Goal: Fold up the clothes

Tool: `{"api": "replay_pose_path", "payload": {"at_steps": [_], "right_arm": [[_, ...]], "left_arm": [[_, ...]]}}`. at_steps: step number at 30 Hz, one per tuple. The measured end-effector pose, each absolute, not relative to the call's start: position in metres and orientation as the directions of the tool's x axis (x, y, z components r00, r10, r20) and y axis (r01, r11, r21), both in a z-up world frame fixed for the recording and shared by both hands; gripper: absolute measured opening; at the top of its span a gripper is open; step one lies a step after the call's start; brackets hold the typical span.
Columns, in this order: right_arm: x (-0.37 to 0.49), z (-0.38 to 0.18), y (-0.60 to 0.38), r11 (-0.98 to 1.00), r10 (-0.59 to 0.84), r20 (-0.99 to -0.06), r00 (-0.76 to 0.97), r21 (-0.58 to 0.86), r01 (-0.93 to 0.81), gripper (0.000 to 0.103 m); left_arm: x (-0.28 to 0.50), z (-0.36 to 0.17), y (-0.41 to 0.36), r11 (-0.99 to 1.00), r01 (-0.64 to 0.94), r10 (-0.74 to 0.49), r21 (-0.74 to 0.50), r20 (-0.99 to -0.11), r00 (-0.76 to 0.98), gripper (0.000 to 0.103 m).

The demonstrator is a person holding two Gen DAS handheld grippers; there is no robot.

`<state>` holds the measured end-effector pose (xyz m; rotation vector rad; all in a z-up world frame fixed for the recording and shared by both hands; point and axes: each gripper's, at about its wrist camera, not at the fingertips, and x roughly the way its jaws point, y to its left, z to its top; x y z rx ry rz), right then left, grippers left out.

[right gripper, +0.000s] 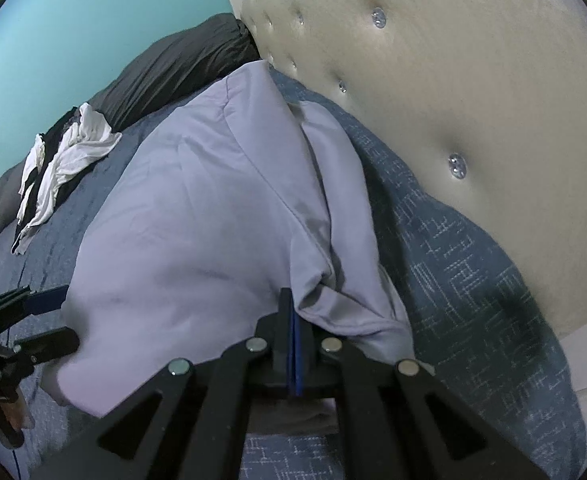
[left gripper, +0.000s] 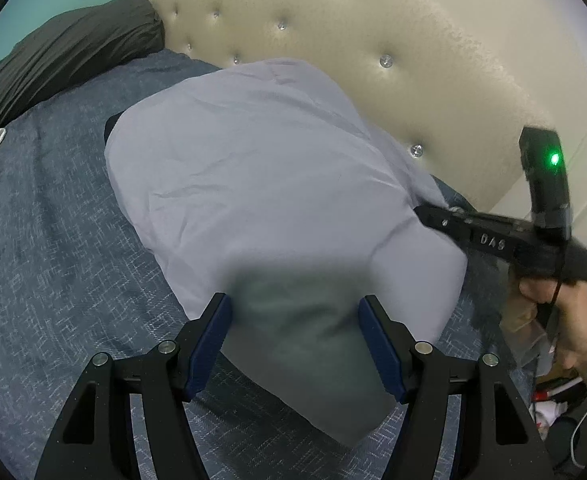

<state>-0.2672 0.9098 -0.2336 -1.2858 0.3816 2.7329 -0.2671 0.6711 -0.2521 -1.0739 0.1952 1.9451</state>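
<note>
While spread over the blue bedspread (left gripper: 53,240), the lavender garment (left gripper: 253,168) lies flat near the headboard edge of the bed, smooth with a few shallow creases, soft knit-like fabric, one hem seam and a folded-over flap running along its headboard side in the right wrist view. Left gripper (left gripper: 295,316) has its jaws standing wide, blue pads either side of a raised fold of the garment; cannot tell if the pads press it. Right gripper (right gripper: 295,320) has jaws fully together, pinching the garment's near edge by the flap; cloth bunches up at the pads. A hand (left gripper: 565,320) grips its black handle, green light lit on top.

Bedspread is woven, blue with pale crosshatch flecks. Headboard (left gripper: 373,40) is cream, tufted, fuzzy, with shiny crystal buttons. Dark grey pillow (left gripper: 69,52) sits at the far corner against the headboard, wrinkled. White-and-black crumpled clothes (right gripper: 61,168) lie beside the pillow, well apart from the garment. Teal wall (right gripper: 93,20) behind. Clutter on the floor off the bed's edge is too blurred to name.
</note>
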Motion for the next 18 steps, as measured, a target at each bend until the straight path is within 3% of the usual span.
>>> {"api": "replay_pose_path", "payload": {"at_steps": [7, 13, 18], "right_arm": [[-0.248, -0.203, 0.913, -0.958, 0.038, -0.684, -0.729, 0.182, -0.221, 0.0], [-0.25, -0.231, 0.914, -0.953, 0.057, -0.74, -0.67, 0.16, -0.258, 0.0], [-0.251, -0.247, 0.922, -0.935, 0.02, -0.746, -0.665, 0.222, -0.277, 0.0]], "left_arm": [[-0.268, -0.25, 0.667, -0.598, -0.759, 0.614, -0.256, -0.755, -0.23, 0.07], [-0.266, -0.251, 0.671, -0.594, -0.766, 0.612, -0.246, -0.756, -0.232, 0.07], [-0.266, -0.254, 0.671, -0.586, -0.776, 0.614, -0.233, -0.752, -0.237, 0.07]]}}
